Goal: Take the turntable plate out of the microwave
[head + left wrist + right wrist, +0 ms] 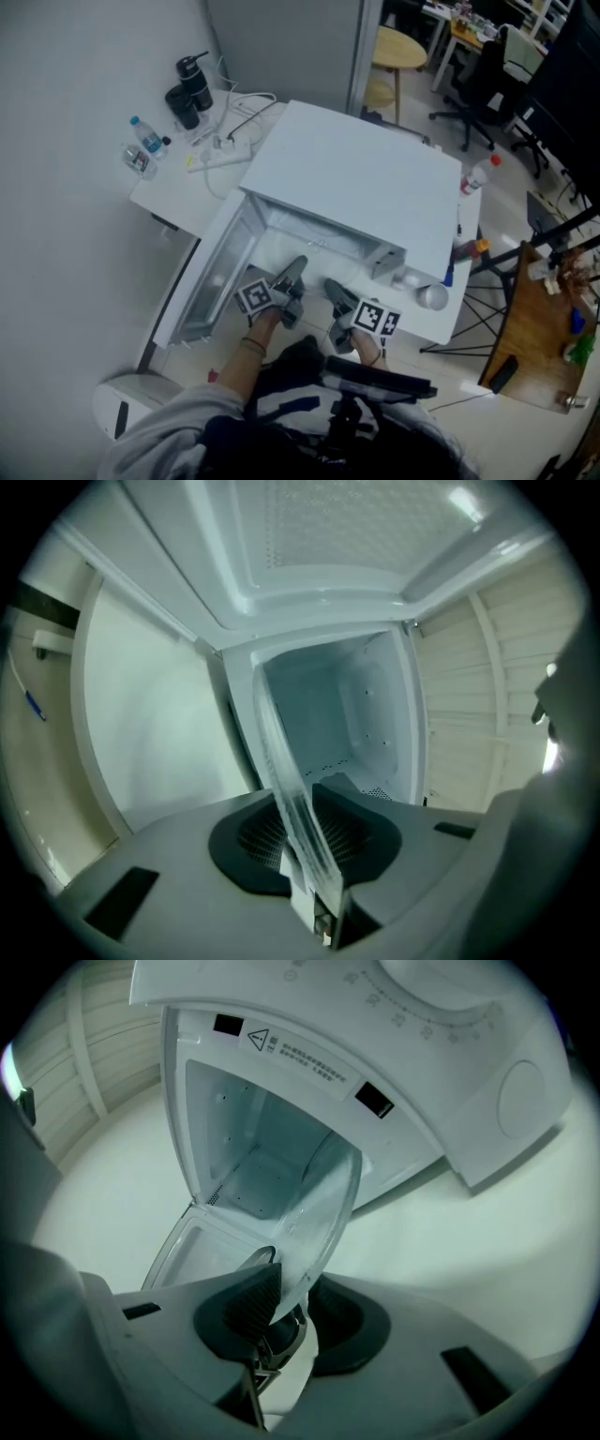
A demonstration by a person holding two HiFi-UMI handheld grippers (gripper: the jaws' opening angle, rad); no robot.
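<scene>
Turntable plate point(323, 1199) is held up on edge right at the opening of the microwave point(366, 178), which sits along the near edge of the table point(173, 192). Head view barely shows the glass at all. You just get the left gripper point(295, 270) and right gripper point(337, 291) side by side at the opening, with the door point(202, 286) swung out to the left. The gripper views fill that in. The left one sees the plate edge-on, running straight up between its pads, which are clamped on the rim. The right one sees the clear disc tilted, its lower rim pinched between its own jaws too.
</scene>
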